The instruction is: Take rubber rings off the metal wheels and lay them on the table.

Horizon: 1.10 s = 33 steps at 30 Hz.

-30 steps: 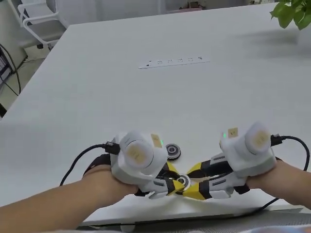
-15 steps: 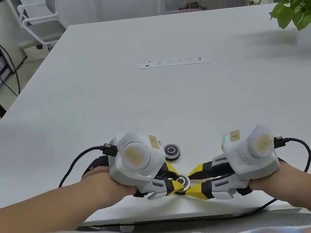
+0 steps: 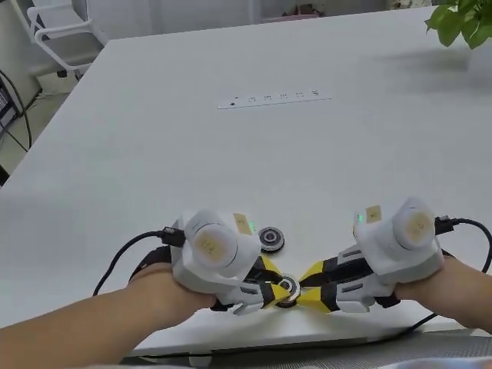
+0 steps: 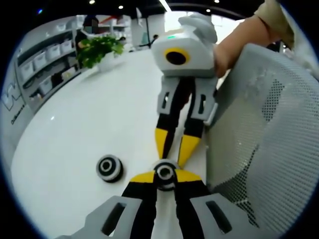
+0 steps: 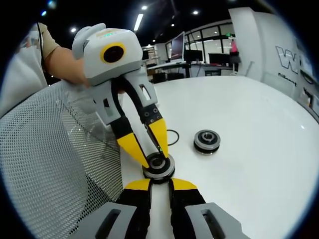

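Two wheels, two grippers, one white table (image 3: 154,138). Left gripper (image 3: 270,292): jaws pinched on the held wheel (image 3: 288,288) at the table's near edge. Loose wheel (image 3: 270,239) lies flat at 11 o'clock of the held one, just beyond the left gripper, touched by neither. Right gripper (image 3: 306,292) comes in from 3 o'clock, jaws nipped onto the same held wheel, tips facing the left's.

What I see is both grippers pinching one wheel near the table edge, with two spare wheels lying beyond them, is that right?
No: the head view shows one spare wheel beyond them, not two. Both the left gripper and right gripper pinch the held wheel near the table edge.
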### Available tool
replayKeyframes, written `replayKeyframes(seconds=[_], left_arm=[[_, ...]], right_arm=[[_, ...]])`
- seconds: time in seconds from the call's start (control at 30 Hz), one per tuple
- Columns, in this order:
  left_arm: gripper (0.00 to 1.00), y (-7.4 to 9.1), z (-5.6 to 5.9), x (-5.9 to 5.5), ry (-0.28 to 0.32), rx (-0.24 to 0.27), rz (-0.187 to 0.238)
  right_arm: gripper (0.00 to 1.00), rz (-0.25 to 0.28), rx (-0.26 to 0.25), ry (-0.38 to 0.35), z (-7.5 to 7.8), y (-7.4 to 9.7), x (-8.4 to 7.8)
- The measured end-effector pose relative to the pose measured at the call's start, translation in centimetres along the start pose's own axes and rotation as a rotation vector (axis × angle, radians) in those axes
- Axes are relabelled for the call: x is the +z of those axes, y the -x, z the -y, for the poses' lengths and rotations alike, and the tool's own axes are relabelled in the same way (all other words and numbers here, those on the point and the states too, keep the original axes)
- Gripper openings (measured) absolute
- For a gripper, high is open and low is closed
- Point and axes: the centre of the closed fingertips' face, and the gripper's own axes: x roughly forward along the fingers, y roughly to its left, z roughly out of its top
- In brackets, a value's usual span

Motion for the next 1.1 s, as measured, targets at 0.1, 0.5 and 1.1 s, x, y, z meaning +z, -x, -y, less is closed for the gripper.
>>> replayKeyframes(seconds=[0.1, 0.5, 1.1], left_arm=[[0.13, 0.0, 0.0, 0.0, -0.002, 0.002, 0.000], [0.13, 0.0, 0.0, 0.0, -0.009, 0.008, -0.001], [0.13, -0.1, 0.1, -0.1, -0.017, 0.012, -0.005]], right_arm=[[0.04, 0.002, -0.009, -0.029, 0.2, 0.1, -0.2], [0.00, 0.040, -0.004, -0.236, 0.6, 0.2, -0.3], [0.00, 0.175, 0.022, -0.492, 0.8, 1.2, 0.8]])
